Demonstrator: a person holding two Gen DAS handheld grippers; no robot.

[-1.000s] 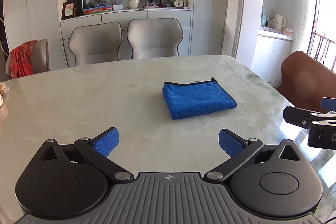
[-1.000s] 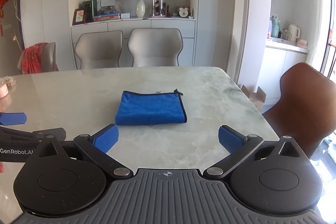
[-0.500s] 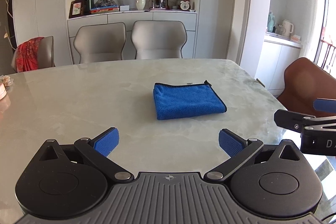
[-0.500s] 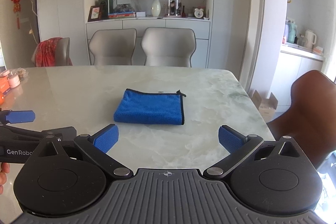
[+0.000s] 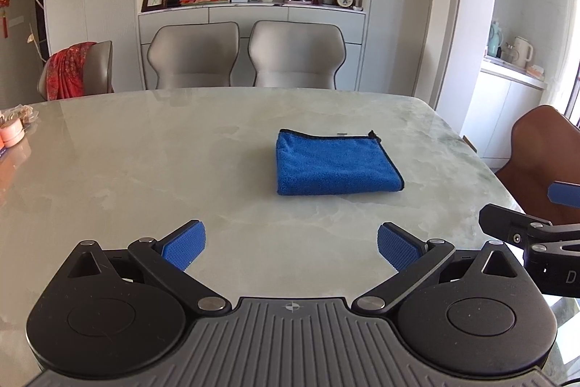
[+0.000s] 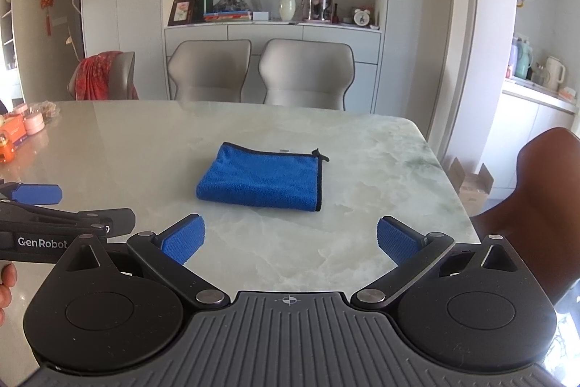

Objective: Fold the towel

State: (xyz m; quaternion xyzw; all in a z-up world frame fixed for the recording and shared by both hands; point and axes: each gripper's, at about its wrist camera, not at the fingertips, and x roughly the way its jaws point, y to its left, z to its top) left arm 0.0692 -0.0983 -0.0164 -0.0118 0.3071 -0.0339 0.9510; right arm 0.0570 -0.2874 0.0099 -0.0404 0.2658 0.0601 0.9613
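Observation:
A blue towel (image 5: 335, 164) with a black edge lies folded into a flat rectangle on the marble table (image 5: 145, 162). In the right wrist view the same towel (image 6: 262, 180) sits ahead and slightly left. My left gripper (image 5: 291, 247) hangs above the table's near part, well short of the towel, wide open with nothing between its blue pads. My right gripper (image 6: 290, 243) is likewise wide open and holds nothing, also short of the towel. Each gripper shows at the edge of the other's view.
Two grey chairs (image 5: 246, 55) stand at the table's far side, a chair draped with red cloth (image 5: 72, 69) at far left, a brown chair (image 6: 536, 202) on the right. Small orange and pink items (image 6: 21, 129) sit at the table's left edge.
Both grippers have risen and drawn back a little, and the views have swung, so the towel sits further from them. The towel itself has not moved. Both stay open.

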